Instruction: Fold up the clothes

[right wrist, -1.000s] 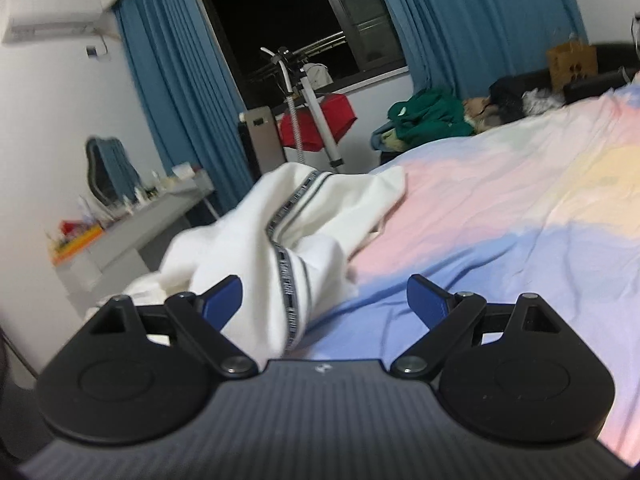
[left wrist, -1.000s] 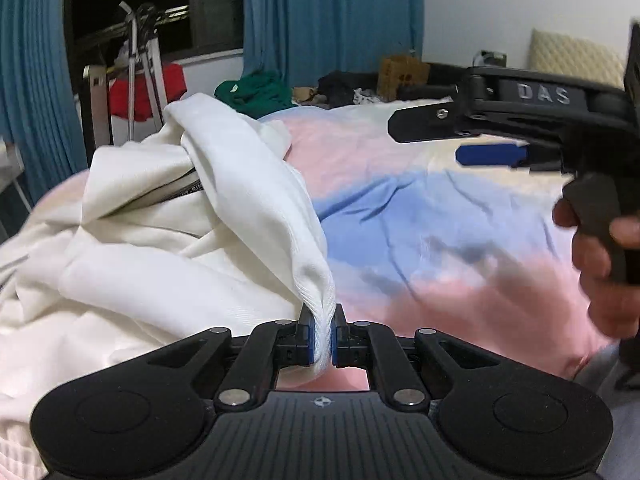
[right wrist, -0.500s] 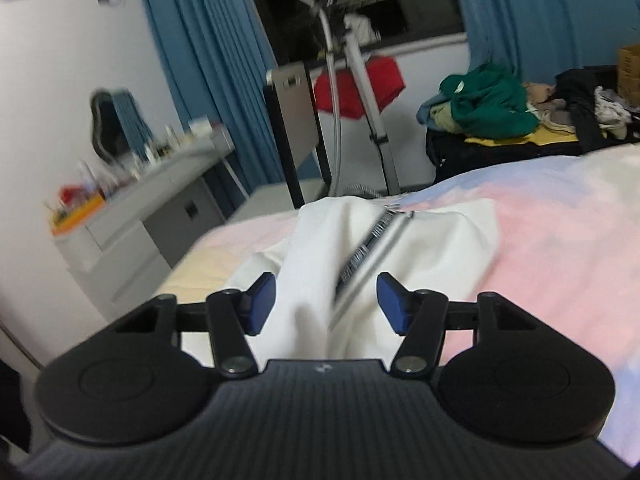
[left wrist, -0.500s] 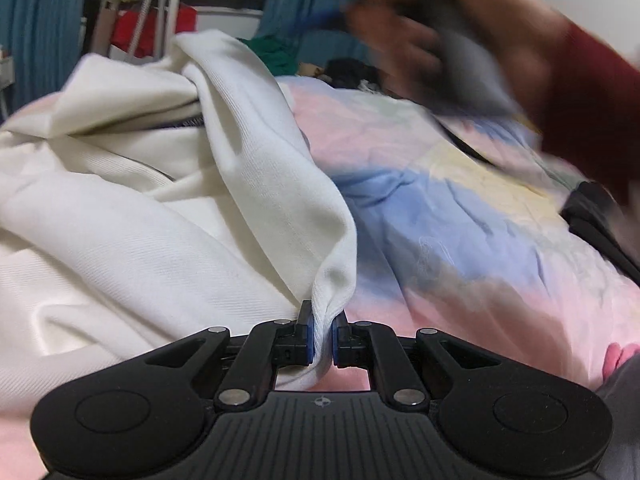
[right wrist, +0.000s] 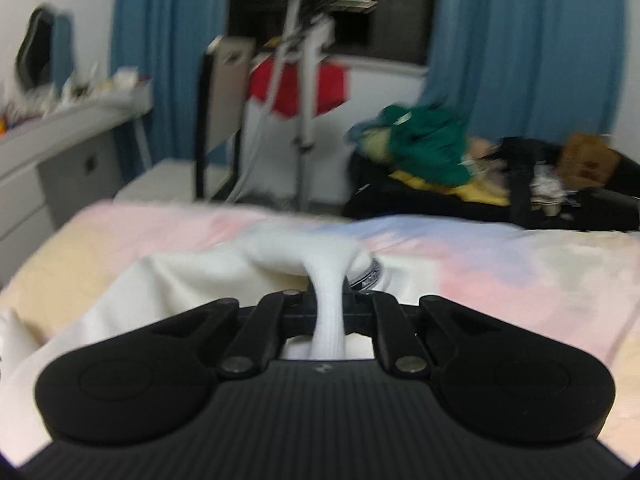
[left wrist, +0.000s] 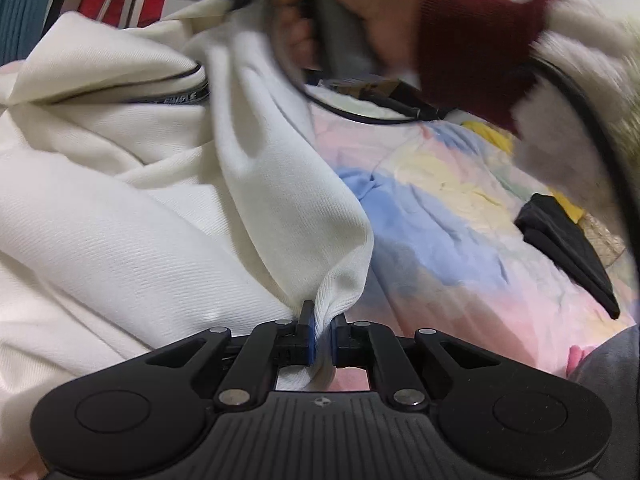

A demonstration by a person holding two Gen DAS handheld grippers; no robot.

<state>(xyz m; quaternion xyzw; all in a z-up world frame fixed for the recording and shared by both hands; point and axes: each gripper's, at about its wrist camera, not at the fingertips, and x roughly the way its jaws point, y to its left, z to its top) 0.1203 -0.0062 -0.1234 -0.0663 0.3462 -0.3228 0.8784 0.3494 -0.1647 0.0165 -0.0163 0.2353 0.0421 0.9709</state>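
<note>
While 1 white garment [left wrist: 132,216] lies heaped over the near left part of the pastel bedspread [left wrist: 448,216], both hand-held tools grip it. The left gripper [left wrist: 322,334] is clenched on a ribbed corner of the cloth, which bunches between its 2 blue pads [left wrist: 307,336] and rises away toward the far side. A dark printed band [left wrist: 176,98] runs along 1 fold at the far left of the heap. At the far side of the left wrist view, the person's right hand [left wrist: 360,12], in a dark red cuff [left wrist: 476,48], grasps a grey handle just above the cloth, with 1 black cable [left wrist: 360,114] looping under it. 1 folded black item [left wrist: 568,244] lies on the bedspread at the right, well apart from the white garment.

From the right wrist view, the right gripper [right wrist: 329,304] is pinched on a narrow twist of the same white garment [right wrist: 192,280], which spreads out to the left on the bed. Beyond the bed stand 1 drying rack [right wrist: 304,80] with 1 red cloth [right wrist: 296,88], 2 blue curtains [right wrist: 516,48] flanking a dark window, 1 grey dresser [right wrist: 64,148] on the left and 1 pile of clothes topped by a green garment [right wrist: 424,148] on the right.
</note>
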